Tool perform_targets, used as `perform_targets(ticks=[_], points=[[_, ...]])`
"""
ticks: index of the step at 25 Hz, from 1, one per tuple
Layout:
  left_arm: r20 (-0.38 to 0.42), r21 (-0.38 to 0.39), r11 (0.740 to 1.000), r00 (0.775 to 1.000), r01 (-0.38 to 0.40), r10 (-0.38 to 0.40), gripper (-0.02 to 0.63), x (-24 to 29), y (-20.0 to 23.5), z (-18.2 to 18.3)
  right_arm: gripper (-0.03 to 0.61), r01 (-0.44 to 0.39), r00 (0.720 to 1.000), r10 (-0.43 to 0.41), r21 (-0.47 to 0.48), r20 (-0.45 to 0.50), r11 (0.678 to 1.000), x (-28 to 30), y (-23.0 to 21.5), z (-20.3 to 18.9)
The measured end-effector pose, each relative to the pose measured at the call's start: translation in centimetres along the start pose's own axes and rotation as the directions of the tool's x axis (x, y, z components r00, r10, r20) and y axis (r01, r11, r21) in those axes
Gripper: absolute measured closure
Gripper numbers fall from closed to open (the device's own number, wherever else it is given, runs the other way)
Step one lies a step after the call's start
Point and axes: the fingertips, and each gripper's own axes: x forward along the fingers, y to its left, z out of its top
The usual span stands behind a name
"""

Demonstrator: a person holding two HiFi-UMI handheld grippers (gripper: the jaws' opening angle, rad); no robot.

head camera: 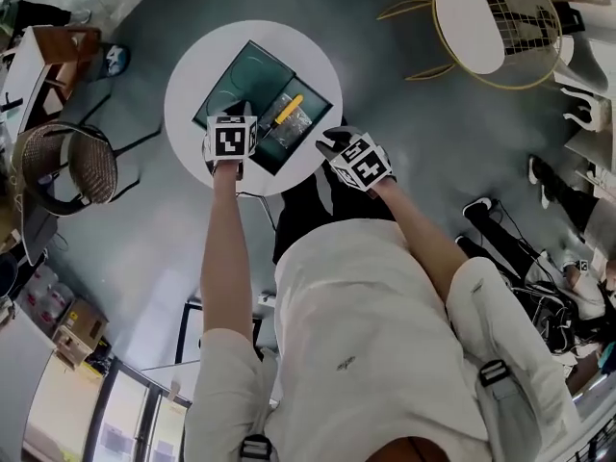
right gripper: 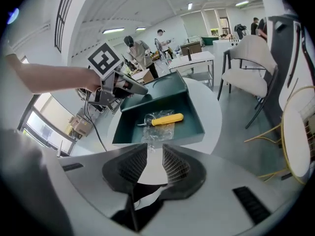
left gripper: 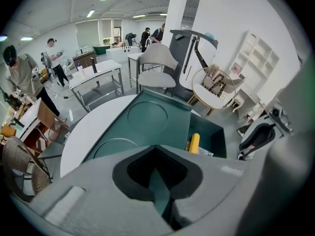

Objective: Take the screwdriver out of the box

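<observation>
The right gripper (right gripper: 155, 156) has its jaws parted and empty; the yellow-handled screwdriver (right gripper: 166, 119) lies ahead of them on crinkled clear plastic (right gripper: 158, 132) in the dark green rectangular box (right gripper: 197, 124), whose lid (left gripper: 147, 117) the left gripper (left gripper: 158, 183) clamps, so we should straddle the handle alone.

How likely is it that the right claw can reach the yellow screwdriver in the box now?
Probably yes. The box stands open, its lid held back by the left claw. The screwdriver lies exposed. The right claw, open and empty, faces it. Clear plastic beside it might get pinched too.
</observation>
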Motion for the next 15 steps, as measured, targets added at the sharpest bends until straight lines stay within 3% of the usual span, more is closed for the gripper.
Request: perform_targets(ticks=[4,15], points=[[0.067,-0.015,1.0,0.998,-0.002,0.003,0.604,-2.0,-0.8,0.9,0.474,0.006,1.0,-0.005,-0.051,0.027,0.999,-1.5,0.1,2.2],[0.21,-0.006,0.998,0.976,0.061,-0.059,0.604,-9.1,-6.7,-1.2,0.474,0.018,1.0,-0.014,-0.192,0.02,0.981,-3.2,0.9,5.1]])
